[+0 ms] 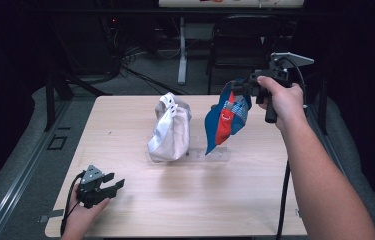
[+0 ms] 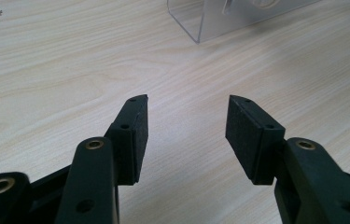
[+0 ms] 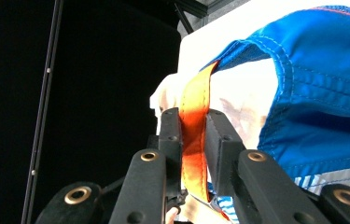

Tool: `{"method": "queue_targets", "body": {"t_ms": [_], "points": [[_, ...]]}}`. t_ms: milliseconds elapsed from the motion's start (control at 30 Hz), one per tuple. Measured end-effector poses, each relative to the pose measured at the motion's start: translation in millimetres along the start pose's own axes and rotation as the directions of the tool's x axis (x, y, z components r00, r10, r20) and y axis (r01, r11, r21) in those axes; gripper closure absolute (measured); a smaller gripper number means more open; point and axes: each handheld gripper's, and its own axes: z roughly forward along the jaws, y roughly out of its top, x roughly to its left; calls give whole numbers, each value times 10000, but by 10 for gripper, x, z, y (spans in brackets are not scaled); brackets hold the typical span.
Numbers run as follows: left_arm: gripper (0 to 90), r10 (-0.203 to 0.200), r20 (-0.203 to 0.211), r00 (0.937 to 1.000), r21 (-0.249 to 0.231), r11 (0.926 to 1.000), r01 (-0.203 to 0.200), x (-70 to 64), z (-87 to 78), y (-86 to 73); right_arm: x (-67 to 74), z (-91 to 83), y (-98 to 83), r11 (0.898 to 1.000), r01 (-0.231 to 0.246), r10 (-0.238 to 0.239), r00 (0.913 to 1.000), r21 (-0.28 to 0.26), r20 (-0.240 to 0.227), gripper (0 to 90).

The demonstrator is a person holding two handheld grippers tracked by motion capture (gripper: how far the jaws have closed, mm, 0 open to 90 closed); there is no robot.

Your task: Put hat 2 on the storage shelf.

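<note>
Above the counter's (image 1: 125,210) far right, the right gripper (image 1: 242,89) has its fingers (image 3: 170,135) clamped on the blue cap's (image 1: 227,117) orange strap (image 3: 193,140), cap dangling beside the white cap (image 1: 169,131). Left gripper (image 1: 112,186) rests near-left, fingers (image 2: 133,135) spread wide, empty.

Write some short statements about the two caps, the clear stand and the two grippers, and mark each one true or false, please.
1. The right gripper is shut on the orange strap of the blue cap. True.
2. The left gripper holds the white cap. False: its jaws are open over bare table, with nothing between them.
3. The blue cap lies flat on the table. False: it hangs in the air from the right gripper.
4. The white cap sits at the clear stand. True.
</note>
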Motion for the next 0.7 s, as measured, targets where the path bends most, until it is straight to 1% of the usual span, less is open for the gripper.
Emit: {"method": "queue_targets", "body": {"t_ms": [133, 467, 633, 700], "points": [[496, -6, -5, 10000, -15, 10000, 6, 4, 0, 1, -23, 3, 18, 10000, -21, 21, 9999, 2, 138, 781], [496, 5, 25, 10000, -10, 10000, -5, -8, 13, -1, -95, 15, 44, 9998, -177, 179, 9997, -120, 148, 781], [496, -32, 27, 10000, -31, 10000, 32, -4, 7, -2, -90, -1, 51, 9997, -227, 228, 9997, -128, 126, 781], [496, -27, 3, 10000, -3, 10000, 27, 1, 5, -1, -86, -19, 52, 9998, -148, 150, 9997, -138, 190, 781]]}}
